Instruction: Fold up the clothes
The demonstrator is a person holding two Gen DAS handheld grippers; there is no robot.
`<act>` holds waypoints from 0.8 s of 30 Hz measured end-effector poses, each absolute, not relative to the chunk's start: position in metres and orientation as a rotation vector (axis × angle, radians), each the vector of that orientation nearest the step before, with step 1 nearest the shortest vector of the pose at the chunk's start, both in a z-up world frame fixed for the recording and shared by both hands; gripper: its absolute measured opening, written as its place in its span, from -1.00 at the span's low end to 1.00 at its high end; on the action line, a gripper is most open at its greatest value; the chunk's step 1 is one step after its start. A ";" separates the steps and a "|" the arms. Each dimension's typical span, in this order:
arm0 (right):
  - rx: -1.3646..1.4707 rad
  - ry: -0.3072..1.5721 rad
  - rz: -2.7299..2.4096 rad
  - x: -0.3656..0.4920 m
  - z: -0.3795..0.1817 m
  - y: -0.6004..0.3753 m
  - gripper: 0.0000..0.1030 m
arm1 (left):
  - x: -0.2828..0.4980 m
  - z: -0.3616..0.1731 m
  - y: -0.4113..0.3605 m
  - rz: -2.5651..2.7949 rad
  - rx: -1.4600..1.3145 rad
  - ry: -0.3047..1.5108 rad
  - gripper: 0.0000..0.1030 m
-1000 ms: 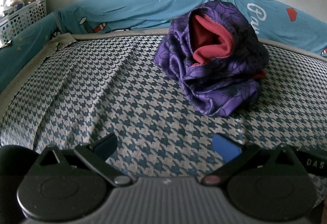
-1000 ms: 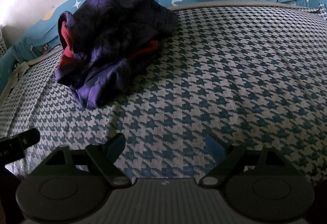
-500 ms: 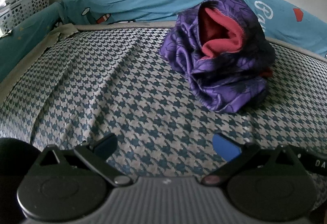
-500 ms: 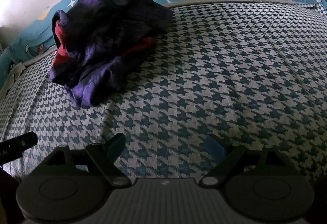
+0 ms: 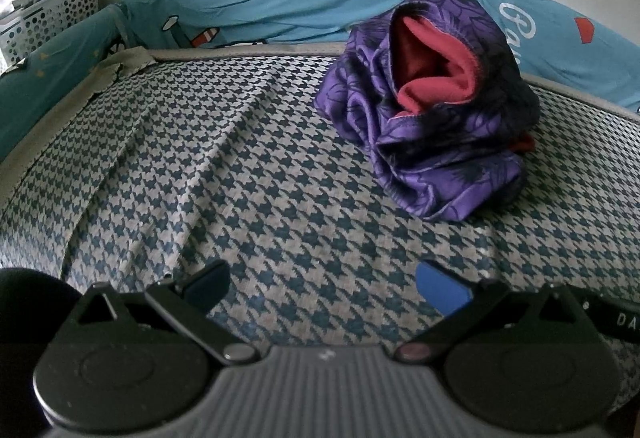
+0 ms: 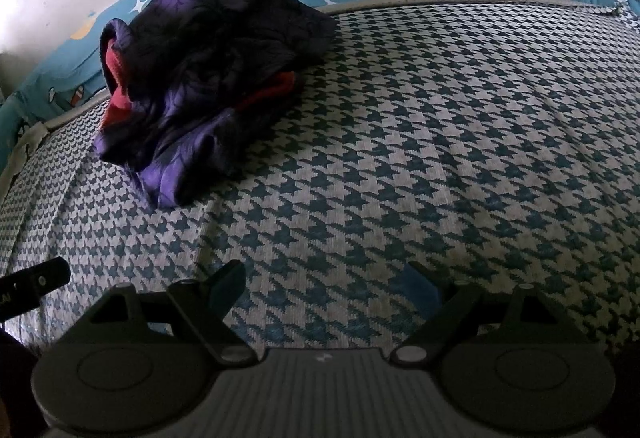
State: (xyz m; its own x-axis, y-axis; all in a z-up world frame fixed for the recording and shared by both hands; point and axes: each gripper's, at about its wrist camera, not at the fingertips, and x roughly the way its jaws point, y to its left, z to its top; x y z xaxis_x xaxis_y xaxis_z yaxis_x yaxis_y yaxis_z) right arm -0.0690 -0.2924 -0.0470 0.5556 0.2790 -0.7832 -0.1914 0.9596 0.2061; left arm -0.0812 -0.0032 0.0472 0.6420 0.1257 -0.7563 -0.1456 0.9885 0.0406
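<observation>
My left gripper (image 5: 322,284) is spread wide with nothing between the jaws, over the houndstooth bed cover (image 5: 248,174). My right gripper (image 6: 326,280) is the same, spread and empty. The crumpled purple garment (image 5: 432,118) with red lining sits bunched well ahead, near the blue printed bumper (image 5: 280,4). White basket (image 5: 48,10) far left.
</observation>
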 end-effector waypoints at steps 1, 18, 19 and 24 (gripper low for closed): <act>0.101 0.942 0.279 -0.069 -0.047 -0.292 0.68 | -0.081 0.047 -0.003 0.155 -0.024 0.860 1.00; 0.098 0.944 0.277 -0.071 -0.047 -0.292 0.68 | -0.082 0.047 -0.006 0.158 -0.024 0.860 1.00; 0.099 0.944 0.277 -0.071 -0.047 -0.292 0.68 | -0.082 0.047 -0.006 0.158 -0.024 0.860 1.00; 0.096 0.946 0.280 -0.071 -0.048 -0.291 0.68 | -0.083 0.048 -0.005 0.157 -0.026 0.860 1.00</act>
State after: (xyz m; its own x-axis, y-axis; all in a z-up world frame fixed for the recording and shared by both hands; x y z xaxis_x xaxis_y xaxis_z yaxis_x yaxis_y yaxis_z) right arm -0.0714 -0.2911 -0.0479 0.5518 0.2785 -0.7861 -0.1946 0.9596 0.2034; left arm -0.0828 -0.0050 0.0477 0.6418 0.1270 -0.7563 -0.1479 0.9882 0.0404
